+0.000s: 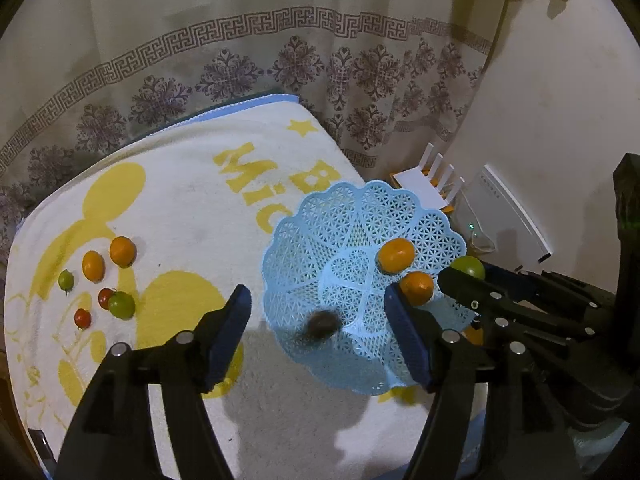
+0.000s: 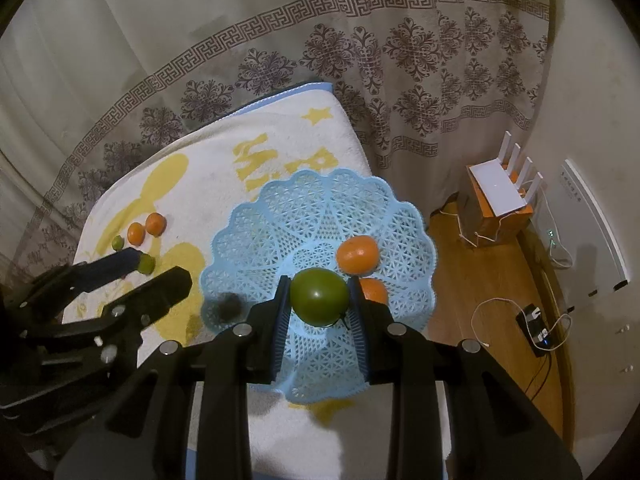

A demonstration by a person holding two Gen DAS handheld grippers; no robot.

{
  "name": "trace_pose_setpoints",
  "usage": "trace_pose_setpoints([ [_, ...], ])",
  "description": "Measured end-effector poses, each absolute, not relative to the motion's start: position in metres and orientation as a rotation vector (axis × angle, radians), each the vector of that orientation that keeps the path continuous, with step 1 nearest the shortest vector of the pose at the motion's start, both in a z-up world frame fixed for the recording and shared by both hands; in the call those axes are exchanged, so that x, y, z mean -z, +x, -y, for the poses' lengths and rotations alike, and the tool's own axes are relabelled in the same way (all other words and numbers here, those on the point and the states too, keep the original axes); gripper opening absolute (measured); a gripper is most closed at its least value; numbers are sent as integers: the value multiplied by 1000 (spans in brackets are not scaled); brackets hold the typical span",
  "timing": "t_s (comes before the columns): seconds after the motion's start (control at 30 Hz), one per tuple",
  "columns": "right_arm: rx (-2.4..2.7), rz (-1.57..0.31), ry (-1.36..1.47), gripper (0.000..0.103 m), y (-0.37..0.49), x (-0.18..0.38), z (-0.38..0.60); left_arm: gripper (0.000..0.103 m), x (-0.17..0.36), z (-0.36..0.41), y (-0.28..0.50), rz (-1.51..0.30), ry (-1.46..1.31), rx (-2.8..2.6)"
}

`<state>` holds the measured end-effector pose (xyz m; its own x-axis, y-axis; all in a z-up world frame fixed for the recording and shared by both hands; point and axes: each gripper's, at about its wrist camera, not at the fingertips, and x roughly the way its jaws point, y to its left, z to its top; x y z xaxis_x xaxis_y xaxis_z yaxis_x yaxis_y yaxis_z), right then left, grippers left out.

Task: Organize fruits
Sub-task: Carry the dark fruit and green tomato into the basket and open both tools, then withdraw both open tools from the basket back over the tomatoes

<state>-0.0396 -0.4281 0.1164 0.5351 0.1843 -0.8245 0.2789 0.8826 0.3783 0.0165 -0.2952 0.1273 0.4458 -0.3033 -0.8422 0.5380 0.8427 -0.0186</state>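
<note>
A blue lattice basket (image 1: 320, 224) (image 2: 280, 216) sits on the towel-covered table and holds two oranges (image 1: 397, 255) (image 2: 357, 255) and a dark round fruit (image 1: 322, 323) (image 2: 228, 307). My right gripper (image 2: 320, 300) is shut on a green tomato (image 2: 319, 296) (image 1: 469, 266) and holds it over the basket. My left gripper (image 1: 318, 312) is open and empty above the basket's near left rim. On the towel's left lie two oranges (image 1: 123, 251), two green tomatoes (image 1: 121, 305) and two red tomatoes (image 1: 82, 318).
A white and yellow towel (image 1: 192, 208) covers the table. A patterned curtain (image 1: 280, 60) hangs behind. To the right, a white router (image 2: 500, 188) on an orange box, a white appliance (image 2: 592, 220) and cables lie on the wooden floor (image 2: 460, 280).
</note>
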Motion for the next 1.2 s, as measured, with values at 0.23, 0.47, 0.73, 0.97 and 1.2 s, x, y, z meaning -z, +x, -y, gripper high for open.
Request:
trace_pose_setpoints([
  [0.23,82,-1028,557,44,-41,-111,434,69,-123,288,21,-999,259,497],
  [0.47,76,-1028,559,50,-39,-114,429,69,-126,278,24,-1001,243,477],
  [0.73,90,-1022,573,58,-40,-117,426,69,-128,263,25,-1010,217,442],
  [0.97,128,-1007,608,61,-45,-119,430,69,-131,249,24,-1013,197,421],
  [1.2,202,-974,654,61,-54,-125,450,69,-135,230,21,-1007,173,399],
])
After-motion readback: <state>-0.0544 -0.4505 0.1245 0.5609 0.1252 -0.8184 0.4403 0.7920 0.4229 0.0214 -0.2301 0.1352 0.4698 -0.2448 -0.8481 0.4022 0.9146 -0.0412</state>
